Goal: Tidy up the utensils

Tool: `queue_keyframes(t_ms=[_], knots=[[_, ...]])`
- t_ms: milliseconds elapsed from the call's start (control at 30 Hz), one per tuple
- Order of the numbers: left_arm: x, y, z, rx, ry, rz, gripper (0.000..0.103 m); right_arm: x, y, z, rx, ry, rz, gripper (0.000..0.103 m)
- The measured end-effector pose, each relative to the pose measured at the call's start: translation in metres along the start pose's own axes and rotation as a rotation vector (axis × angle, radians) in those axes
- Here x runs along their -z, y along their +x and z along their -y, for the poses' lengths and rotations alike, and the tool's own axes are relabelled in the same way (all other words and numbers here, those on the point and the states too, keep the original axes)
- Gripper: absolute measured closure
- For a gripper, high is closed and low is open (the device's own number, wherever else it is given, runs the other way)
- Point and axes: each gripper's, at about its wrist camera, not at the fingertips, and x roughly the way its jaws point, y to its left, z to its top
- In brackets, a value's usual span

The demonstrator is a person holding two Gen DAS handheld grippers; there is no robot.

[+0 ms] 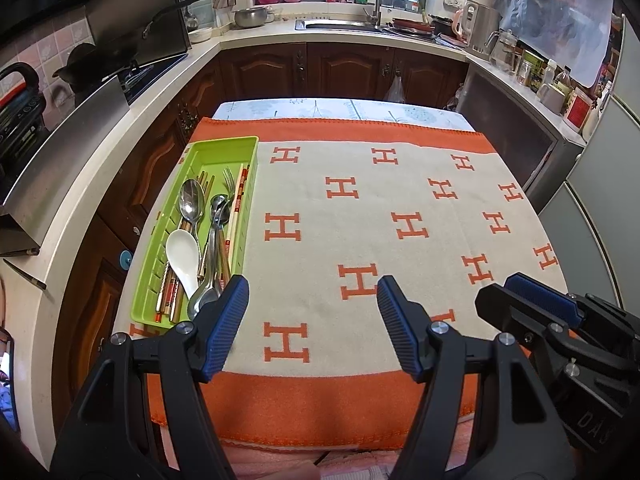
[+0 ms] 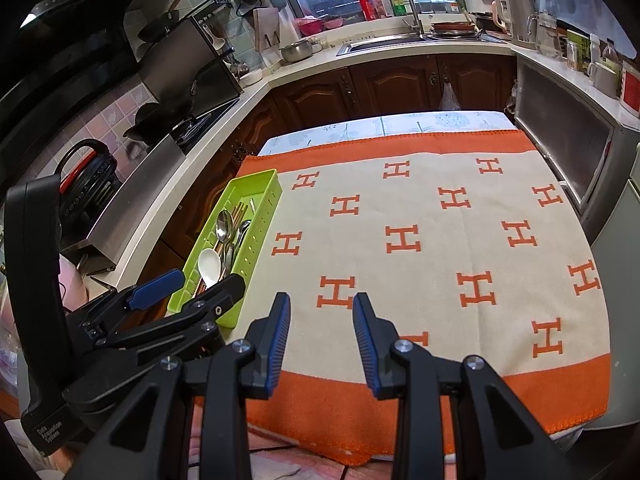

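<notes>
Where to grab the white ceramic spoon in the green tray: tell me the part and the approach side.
Grip the white spoon across its bowl from above. The bowl lies on top of the pile, facing up, while its handle disappears under the metal spoons. The left gripper is open and nearest the green tray; come straight down to clear the tray walls.

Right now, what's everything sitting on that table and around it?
Tray: one, lime green, left edge of the table.
Metal spoons: at least two, silver, in the tray.
Ceramic spoon: one, white, in the tray's near half.
Fork: one, silver, in the tray.
Chopsticks: several, wooden and white-red, in the tray.
Blanket: one, cream with orange H marks, covering the table.
Sink: one, steel, far counter.
Left gripper: black, blue-padded fingers, open, empty.
Right gripper: same, open, empty.
</notes>
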Motion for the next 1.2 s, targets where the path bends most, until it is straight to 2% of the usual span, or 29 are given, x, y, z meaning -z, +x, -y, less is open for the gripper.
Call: queue_keyframes(t_ms=[1200], knots=[[-0.0013, 0.0027, 0.0018, -0.005, 0.001, -0.014, 0.039, -0.0005, 0.0010, -0.0002, -0.002, 0.000, -0.006, 0.071]])
